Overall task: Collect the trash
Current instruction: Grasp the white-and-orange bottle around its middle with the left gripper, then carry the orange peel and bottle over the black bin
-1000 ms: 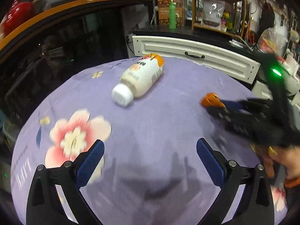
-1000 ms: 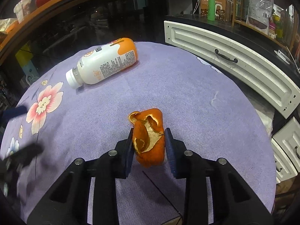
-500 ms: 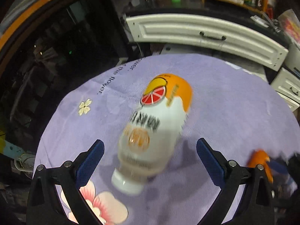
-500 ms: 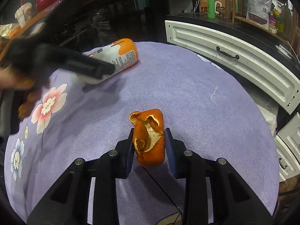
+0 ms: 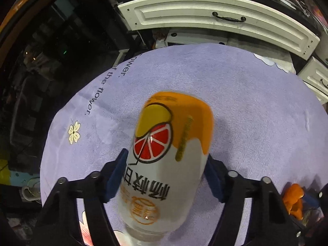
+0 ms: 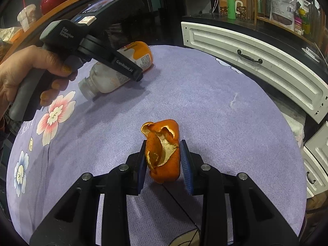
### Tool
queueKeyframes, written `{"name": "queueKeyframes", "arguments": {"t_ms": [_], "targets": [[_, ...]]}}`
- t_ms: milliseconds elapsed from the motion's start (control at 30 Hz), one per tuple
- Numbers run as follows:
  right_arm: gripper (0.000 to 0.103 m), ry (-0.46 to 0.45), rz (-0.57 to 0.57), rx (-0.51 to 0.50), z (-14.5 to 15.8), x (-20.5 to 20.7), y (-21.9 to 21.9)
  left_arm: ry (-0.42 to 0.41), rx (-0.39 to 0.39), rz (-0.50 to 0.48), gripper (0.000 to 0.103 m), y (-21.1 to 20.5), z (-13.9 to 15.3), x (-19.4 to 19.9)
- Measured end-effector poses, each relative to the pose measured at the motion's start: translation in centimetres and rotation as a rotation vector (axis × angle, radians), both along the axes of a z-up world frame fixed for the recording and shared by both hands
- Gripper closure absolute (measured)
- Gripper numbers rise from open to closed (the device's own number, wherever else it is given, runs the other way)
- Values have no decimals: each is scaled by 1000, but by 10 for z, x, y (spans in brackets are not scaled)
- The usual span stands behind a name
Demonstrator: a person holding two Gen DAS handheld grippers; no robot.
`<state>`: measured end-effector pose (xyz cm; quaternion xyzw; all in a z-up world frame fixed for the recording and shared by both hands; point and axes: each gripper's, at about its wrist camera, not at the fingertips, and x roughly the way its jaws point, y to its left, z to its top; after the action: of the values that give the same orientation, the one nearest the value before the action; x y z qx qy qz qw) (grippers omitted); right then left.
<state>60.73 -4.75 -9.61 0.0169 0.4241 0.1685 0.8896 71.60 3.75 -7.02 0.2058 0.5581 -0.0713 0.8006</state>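
A white and orange drink bottle (image 5: 164,164) lies on its side on the purple flowered tablecloth (image 5: 246,102). My left gripper (image 5: 164,176) is closed around its body, blue pads touching both sides. The right wrist view shows the bottle (image 6: 114,69) under the left gripper's body (image 6: 92,41), cap end toward the near left. My right gripper (image 6: 163,164) is shut on a piece of orange peel (image 6: 162,151) and holds it just above the cloth. The peel also shows in the left wrist view (image 5: 293,198).
White drawer fronts with black handles (image 6: 250,57) stand beyond the table's far right edge. A dark glass cabinet with an orange rim (image 5: 41,41) lies behind on the left. Shelves with a green bottle (image 6: 231,2) are at the back.
My left gripper moved forward over the bottle and closed its pads against its sides. My right gripper stayed still with the peel.
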Motion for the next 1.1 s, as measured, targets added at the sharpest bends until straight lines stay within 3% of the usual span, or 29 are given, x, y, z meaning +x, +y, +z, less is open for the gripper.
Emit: {"name": "queueKeyframes", "arguments": {"t_ms": [233,367,600,900,1100], "targets": [[72,2,2,13,0,1,-2,-50,-47,31,43,6,4,-19],[73,1,3,14,-1,3,-2,-106,-130,73,43,17,14,-39],[75,-1,1,33,0,3,-3,-228,-204,110,43,40,38,-122],[76,32,0,95,0,0,-6,-371,-239,136,43,50,66,-239],[76,-50,36,64,32,-52,-17,-467,-263,116,43,18,70,-303]]}}
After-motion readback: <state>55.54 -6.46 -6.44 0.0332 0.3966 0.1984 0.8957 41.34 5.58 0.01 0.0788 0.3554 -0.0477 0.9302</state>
